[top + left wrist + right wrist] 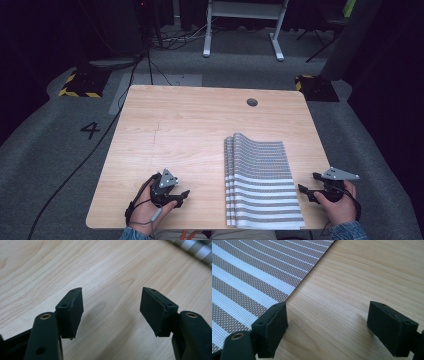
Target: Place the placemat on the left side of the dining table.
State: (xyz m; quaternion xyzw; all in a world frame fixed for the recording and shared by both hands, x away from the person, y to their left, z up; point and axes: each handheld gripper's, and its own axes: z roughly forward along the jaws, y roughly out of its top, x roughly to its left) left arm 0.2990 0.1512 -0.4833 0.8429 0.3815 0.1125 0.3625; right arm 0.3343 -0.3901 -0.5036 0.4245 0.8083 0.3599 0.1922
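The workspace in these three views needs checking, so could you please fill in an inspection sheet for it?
Surface: light wooden table with a round grommet hole.
Job's things: grey-and-white striped woven placemats, stacked, right of centre.
Clutter: nothing seen.
Grippers: left hand-held gripper open over bare wood; right hand-held gripper open beside the stack's edge.
Cables: black cable across the floor, left.
Surroundings: grey carpet, white desk frame, yellow-black striped bases.

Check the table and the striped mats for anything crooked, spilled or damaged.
Nothing is spilled or torn. The striped mats lie stacked on the table, but their left edges are fanned rather than flush and the far end curls up a little. Both the left gripper and the right gripper are open, holding nothing.
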